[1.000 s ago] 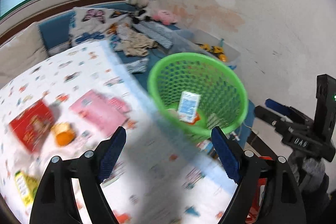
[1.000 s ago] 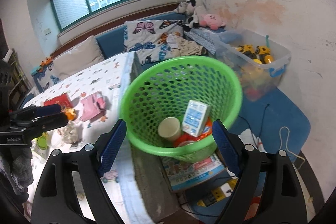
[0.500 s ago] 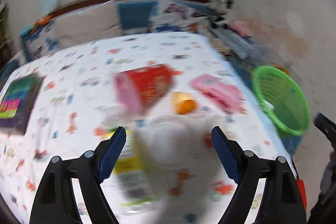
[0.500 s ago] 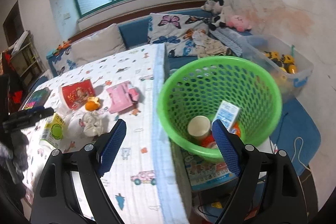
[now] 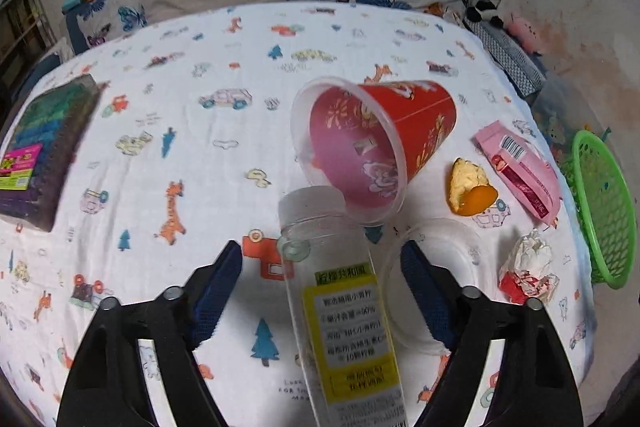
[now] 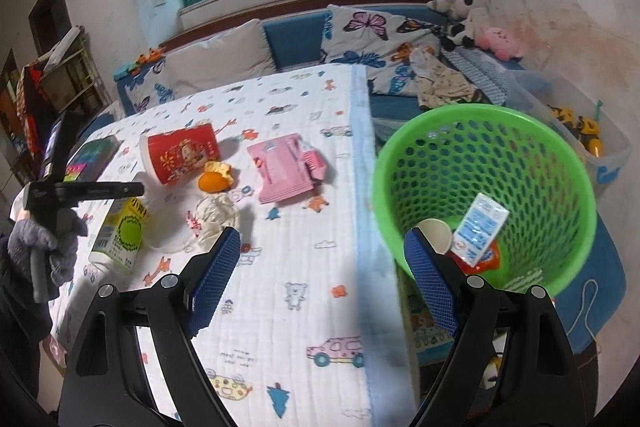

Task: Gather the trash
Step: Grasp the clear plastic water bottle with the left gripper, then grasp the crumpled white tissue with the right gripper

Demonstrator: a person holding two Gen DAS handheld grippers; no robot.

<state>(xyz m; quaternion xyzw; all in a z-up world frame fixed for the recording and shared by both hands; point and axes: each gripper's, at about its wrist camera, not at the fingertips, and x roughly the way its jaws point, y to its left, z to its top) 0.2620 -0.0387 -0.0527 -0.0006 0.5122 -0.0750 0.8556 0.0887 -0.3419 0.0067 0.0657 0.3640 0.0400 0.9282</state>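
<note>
A clear plastic bottle with a yellow label [image 5: 340, 291] lies on the table between the fingers of my open left gripper [image 5: 322, 287]; it also shows in the right wrist view [image 6: 120, 231]. Beyond it lie a red paper cup [image 5: 372, 143] on its side, a clear plastic lid [image 5: 436, 283], an orange peel [image 5: 468, 187], a pink packet [image 5: 518, 167] and crumpled tissue [image 5: 528, 267]. The green mesh basket [image 6: 480, 131] stands off the table's right edge, holding a milk carton [image 6: 482, 229] and a paper cup [image 6: 434, 233]. My right gripper [image 6: 322, 279] is open and empty over the table edge.
A dark book [image 5: 40, 147] lies at the table's left. A sofa with butterfly cushions [image 6: 360, 31] and soft toys [image 6: 464, 15] runs behind. A clear toy box [image 6: 580, 131] sits by the wall beyond the basket. A blue mat [image 6: 608, 287] covers the floor.
My left gripper swung from the basket back over the table and came down around the bottle. My right gripper drifted left, from over the basket to over the table edge.
</note>
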